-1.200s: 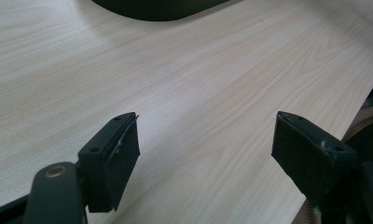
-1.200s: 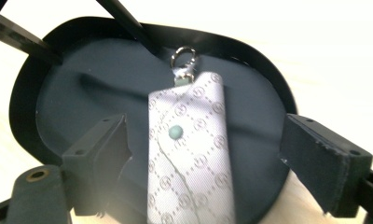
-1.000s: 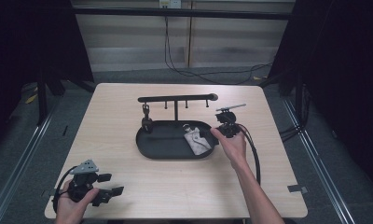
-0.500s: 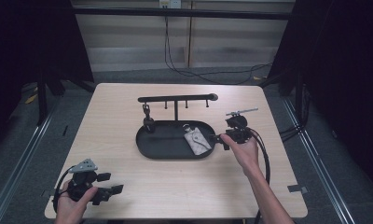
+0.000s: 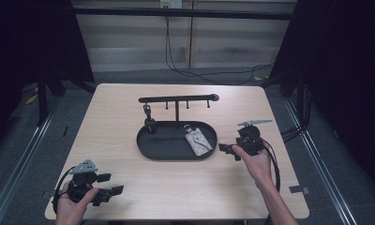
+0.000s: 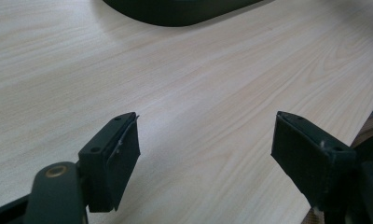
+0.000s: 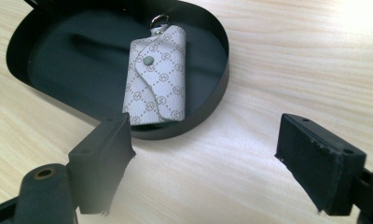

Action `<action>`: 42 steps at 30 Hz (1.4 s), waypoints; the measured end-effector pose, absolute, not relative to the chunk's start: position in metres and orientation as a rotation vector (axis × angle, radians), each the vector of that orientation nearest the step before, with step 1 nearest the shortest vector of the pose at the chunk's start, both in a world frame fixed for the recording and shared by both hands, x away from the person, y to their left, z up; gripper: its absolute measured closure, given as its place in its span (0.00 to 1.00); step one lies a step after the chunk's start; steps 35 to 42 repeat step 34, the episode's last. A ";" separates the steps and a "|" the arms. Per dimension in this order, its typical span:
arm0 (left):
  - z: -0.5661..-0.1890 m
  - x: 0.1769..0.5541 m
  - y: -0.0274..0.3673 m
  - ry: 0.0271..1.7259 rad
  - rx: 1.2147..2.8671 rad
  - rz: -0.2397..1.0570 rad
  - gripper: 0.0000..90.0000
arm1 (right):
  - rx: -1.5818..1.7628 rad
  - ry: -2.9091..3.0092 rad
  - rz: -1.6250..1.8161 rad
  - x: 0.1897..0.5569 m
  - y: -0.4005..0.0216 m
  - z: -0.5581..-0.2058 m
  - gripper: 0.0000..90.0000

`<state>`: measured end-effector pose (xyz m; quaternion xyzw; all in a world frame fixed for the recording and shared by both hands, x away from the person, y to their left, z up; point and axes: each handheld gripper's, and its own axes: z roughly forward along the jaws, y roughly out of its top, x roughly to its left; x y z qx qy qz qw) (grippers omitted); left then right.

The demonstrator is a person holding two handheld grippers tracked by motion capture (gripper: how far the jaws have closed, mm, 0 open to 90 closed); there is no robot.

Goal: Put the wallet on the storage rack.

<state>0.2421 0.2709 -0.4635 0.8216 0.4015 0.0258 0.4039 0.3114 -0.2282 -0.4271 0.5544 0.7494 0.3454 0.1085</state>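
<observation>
Key pouch (image 7: 155, 77) lying flat in black tray (image 5: 150, 151), placing looks done. Right gripper (image 7: 201, 163) beside tray, jaws wide but just been narrowing, nothing between. Left gripper (image 6: 205, 158) parked, gaping, empty.

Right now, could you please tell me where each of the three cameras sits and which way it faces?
High view: fixed above the person's side, looking forward and down on the pale wooden table; forearms and both grippers, left gripper and right gripper, show.
Left gripper view: rides the left gripper, facing bare tabletop; its open black jaws show.
Right gripper view: rides the right gripper, facing the grey patterned key pouch in the black oval tray; its open jaws show.
Shared: the high and right gripper views both show pouch and tray.
</observation>
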 end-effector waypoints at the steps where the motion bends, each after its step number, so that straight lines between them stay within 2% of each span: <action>1: -0.464 0.242 0.271 1.012 2.077 0.065 0.26 | 1.623 2.206 1.016 0.309 -0.229 -0.428 0.20; 26: -0.464 0.242 0.270 1.016 2.090 0.065 0.25 | 1.597 2.198 0.988 0.241 -0.249 -0.454 0.22; 34: -0.463 0.243 0.270 1.008 2.099 0.066 0.25 | 1.631 2.168 1.005 0.234 -0.260 -0.469 0.21; 42: -0.463 0.243 0.270 1.008 2.099 0.066 0.25 | 1.631 2.168 1.005 0.234 -0.260 -0.469 0.21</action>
